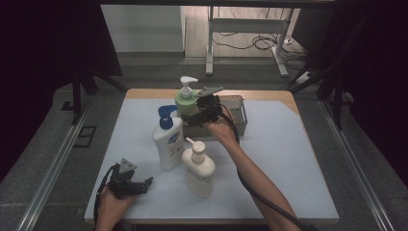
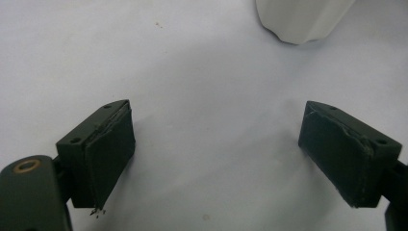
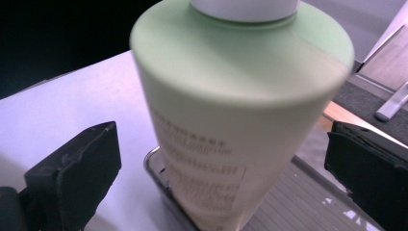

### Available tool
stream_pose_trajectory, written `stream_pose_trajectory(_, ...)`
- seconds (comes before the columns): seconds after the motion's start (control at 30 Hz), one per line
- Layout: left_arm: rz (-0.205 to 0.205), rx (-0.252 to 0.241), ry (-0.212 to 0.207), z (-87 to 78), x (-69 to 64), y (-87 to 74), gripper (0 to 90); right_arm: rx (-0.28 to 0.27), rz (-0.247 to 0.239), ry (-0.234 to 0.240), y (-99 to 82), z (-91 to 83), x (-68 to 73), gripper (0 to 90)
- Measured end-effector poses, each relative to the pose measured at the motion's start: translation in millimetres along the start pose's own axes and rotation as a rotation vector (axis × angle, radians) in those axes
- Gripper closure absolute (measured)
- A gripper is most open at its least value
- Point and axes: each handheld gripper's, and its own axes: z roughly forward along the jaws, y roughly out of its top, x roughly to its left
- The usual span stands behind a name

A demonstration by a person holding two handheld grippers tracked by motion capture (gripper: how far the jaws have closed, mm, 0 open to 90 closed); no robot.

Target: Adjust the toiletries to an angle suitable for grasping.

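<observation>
**Green bottle at the tray, tongs clear of it: tipping risk**

My right tongs [image 1: 192, 117] stand wide, one pad on each side of the green pump bottle [image 3: 240, 110], and neither pad presses on it. The bottle sits at the far middle of the worktop [image 1: 288, 159], at the left end of the grey metal tray [image 1: 238, 113], with its foot at the tray's wire rim. My left tongs [image 2: 216, 154] are also wide, holding nothing, at the near left corner over bare worktop.

Risks, as I judge them:
- The bottle looks tilted in the right gripper view. If its foot rests half on the rim, it could topple once left alone.
- Drawing the right tongs back askew could catch a pad on the bottle's side and drag it over.
- A fall towards the near side could strike the blue-capped white bottle [image 1: 168, 142] standing just in front, with the cream bottle [image 1: 198, 168] near that.

Not determinable:
- Whether the bottle's base is inside the tray or on its rim; my hand and tongs cover it in the high view.
- The label print is too blurred to read.
- The tray's contents are hidden.
</observation>
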Motion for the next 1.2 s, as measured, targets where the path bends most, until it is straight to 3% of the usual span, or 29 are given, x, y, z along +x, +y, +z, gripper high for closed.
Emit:
stream_pose_trajectory(0.5, 0.000, 0.001, -0.001, -0.1, 0.0, 0.1, 12.2, 0.032, 0.025, 0.031, -14.9, -31.6, -4.0, 0.0)
stream_pose_trajectory(1.2, 0.000, 0.001, 0.000, -0.1, -0.1, 0.1, 12.2, 0.048, -0.009, 0.010, -41.6, -83.0, 0.5, 0.0)
